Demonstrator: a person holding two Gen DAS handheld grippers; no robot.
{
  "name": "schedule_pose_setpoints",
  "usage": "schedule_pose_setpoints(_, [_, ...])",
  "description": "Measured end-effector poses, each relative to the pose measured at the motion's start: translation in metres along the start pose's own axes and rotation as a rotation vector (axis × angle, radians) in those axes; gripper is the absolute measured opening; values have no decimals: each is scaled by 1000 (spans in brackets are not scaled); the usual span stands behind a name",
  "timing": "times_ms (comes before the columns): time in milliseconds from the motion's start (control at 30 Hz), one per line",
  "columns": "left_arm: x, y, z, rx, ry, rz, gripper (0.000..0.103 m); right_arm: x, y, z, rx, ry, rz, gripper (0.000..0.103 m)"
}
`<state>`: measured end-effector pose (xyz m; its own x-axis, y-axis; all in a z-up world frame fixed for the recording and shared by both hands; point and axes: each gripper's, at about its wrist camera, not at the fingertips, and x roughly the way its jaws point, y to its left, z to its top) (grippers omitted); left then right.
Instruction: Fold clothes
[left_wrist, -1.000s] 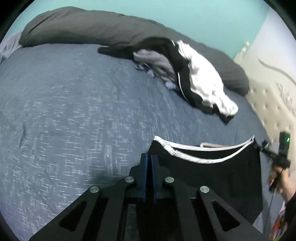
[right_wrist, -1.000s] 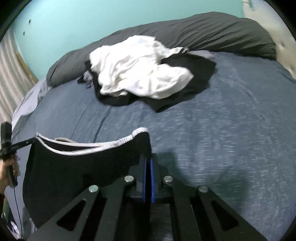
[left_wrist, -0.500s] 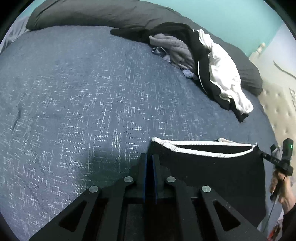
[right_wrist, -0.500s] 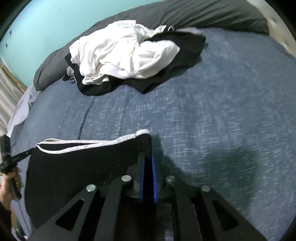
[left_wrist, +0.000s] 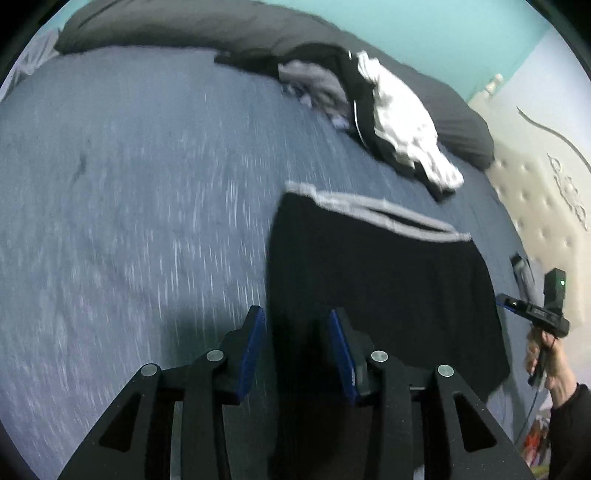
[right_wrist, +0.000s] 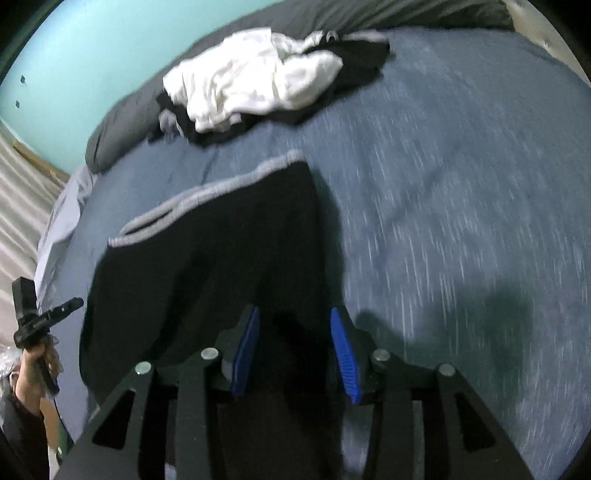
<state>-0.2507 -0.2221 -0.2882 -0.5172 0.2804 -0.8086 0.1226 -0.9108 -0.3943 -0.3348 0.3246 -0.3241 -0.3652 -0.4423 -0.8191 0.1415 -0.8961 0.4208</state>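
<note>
Black shorts with a white waistband lie spread flat on the blue-grey bed cover. My left gripper hovers at their near left edge with its jaws opening; the cloth's edge runs between the blue pads, which do not press on it. In the right wrist view my right gripper is over the shorts' near right edge, its jaws also opening with black cloth loose between them. Each view shows the other gripper in a hand at the side: the right gripper and the left gripper.
A heap of white, black and grey clothes lies farther up the bed against a long dark grey pillow. A cream tufted headboard stands on the right in the left wrist view. Bare bed cover stretches beside the shorts.
Both grippers were shut on the waistband corners, holding the shorts stretched. Both have opened and drawn back, and the shorts now rest on the bed, the waistband far from the fingers.
</note>
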Motion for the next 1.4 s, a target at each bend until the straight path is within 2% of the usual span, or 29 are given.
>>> schedule_pose_setpoints(100, [0, 6, -14, -19, 21, -5, 43, 1, -6, -16, 9, 33, 13, 41])
schedule_pose_setpoints(233, [-1, 15, -25, -77, 24, -54, 42, 4, -2, -27, -4, 55, 40, 40])
schedule_pose_setpoints(267, [-1, 15, -26, -78, 28, -58, 41, 6, 0, -28, -13, 63, 36, 36])
schedule_pose_setpoints(300, [0, 13, -27, -74, 34, -61, 41, 8, 3, -30, -23, 70, 32, 25])
schedule_pose_setpoints(333, [2, 11, -28, -68, 42, -64, 41, 9, 5, -31, -30, 76, 27, 22])
schedule_pose_setpoints(367, [4, 9, -29, -63, 50, -67, 37, 10, 5, -31, -31, 78, 23, 19])
schedule_pose_setpoints(433, [7, 5, -31, -48, 63, -61, 18, 9, 5, -30, -26, 72, 28, 12])
schedule_pose_setpoints(467, [8, 3, -31, -37, 66, -50, 13, 8, 5, -30, -27, 68, 28, 11])
schedule_pose_setpoints(600, [4, 3, -31, -27, 45, -35, 9, 1, 1, -28, -25, 39, 26, 5])
schedule_pose_setpoints(700, [1, 9, -31, -35, 21, -6, 8, -5, -8, -27, 2, 7, 5, 5])
schedule_pose_setpoints(900, [4, 18, -33, -75, 13, -9, 8, -1, -17, -31, 56, -3, -4, 4])
schedule_pose_setpoints(967, [3, 18, -33, -76, 11, -9, 8, 0, -18, -32, 67, 16, 24, 5])
schedule_pose_setpoints(1067, [0, 15, -34, -76, 7, 0, 11, -9, -18, -35, 58, 10, 0, 7])
schedule_pose_setpoints(1100, [-2, 14, -34, -76, 5, 3, 12, -13, -18, -35, 64, 0, -10, 13])
schedule_pose_setpoints(1167, [-6, 11, -35, -74, -5, 13, 19, -24, -17, -37, 88, -34, -23, 18])
schedule_pose_setpoints(1300, [-26, 3, -40, -90, -69, 26, 40, -44, 7, -41, 57, -98, 0, 18])
schedule_pose_setpoints(1400, [-40, -5, -49, -107, -120, 35, 42, -41, 47, -48, -6, -87, 68, 18])
